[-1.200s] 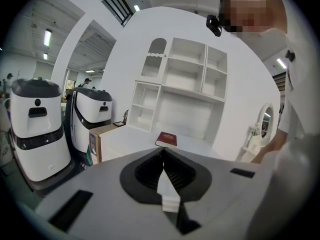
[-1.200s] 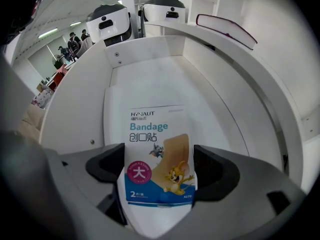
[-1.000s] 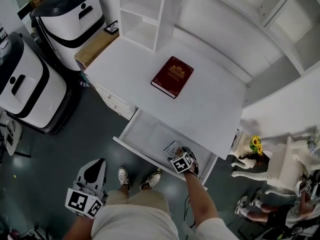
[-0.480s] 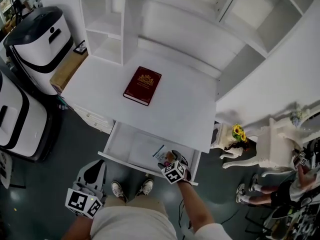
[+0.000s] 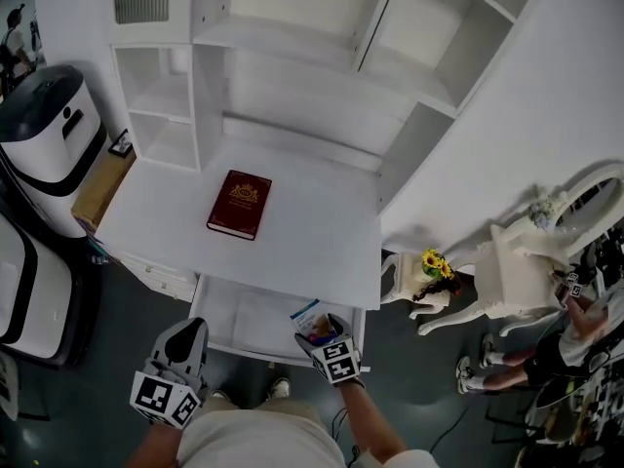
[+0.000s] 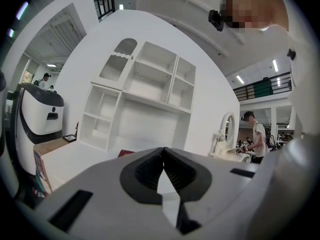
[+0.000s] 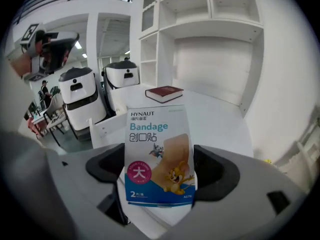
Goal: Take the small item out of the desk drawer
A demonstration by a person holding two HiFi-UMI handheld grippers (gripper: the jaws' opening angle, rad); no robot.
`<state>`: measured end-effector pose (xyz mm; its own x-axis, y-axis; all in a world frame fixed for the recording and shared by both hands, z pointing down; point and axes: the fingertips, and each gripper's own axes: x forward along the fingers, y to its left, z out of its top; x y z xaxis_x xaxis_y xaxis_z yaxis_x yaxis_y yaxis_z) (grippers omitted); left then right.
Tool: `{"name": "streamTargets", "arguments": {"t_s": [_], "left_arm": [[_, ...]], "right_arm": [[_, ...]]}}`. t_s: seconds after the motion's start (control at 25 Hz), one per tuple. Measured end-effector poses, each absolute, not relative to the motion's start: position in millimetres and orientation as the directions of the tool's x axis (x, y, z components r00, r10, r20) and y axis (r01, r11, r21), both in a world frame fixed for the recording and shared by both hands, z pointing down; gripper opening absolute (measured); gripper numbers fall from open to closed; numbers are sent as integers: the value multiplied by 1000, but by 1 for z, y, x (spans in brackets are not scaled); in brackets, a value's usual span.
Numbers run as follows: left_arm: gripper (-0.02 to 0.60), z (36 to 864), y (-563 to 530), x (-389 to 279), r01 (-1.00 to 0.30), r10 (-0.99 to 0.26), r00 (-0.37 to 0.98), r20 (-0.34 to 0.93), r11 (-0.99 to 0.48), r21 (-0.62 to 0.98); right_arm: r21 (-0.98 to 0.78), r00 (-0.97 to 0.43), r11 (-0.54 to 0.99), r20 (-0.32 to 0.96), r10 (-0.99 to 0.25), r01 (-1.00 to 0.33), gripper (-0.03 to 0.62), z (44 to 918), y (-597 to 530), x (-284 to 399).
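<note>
Two dark pads of the right gripper (image 7: 159, 170) pinch a flat, glossy printed bandage packet (image 7: 159, 151) upright by its side edges, above the smooth white drawer's (image 5: 239, 322) right end. The left gripper's (image 6: 163, 153) ribbed tips meet, empty. The gripper body cuts off the packet's bottom edge.

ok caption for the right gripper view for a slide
Right gripper holds a bandage packet upright, red book on the white desk behind.

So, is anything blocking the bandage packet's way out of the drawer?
Nothing visible does. The right hand-held gripper is shut on the bandage packet, holding it upright over the front right corner of the drawer, in front of the desk top.
</note>
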<state>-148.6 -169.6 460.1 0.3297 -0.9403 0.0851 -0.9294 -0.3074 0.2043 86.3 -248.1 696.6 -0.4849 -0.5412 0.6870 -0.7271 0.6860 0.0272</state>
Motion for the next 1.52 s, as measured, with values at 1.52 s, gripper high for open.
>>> {"name": "streamTargets", "arguments": {"t_s": [1.52], "left_arm": [[17, 390, -209, -153, -934, -940, 340, -42, -342, 98]], "right_arm": [[-264, -477, 438, 102, -873, -859, 440, 436, -266, 190]]}}
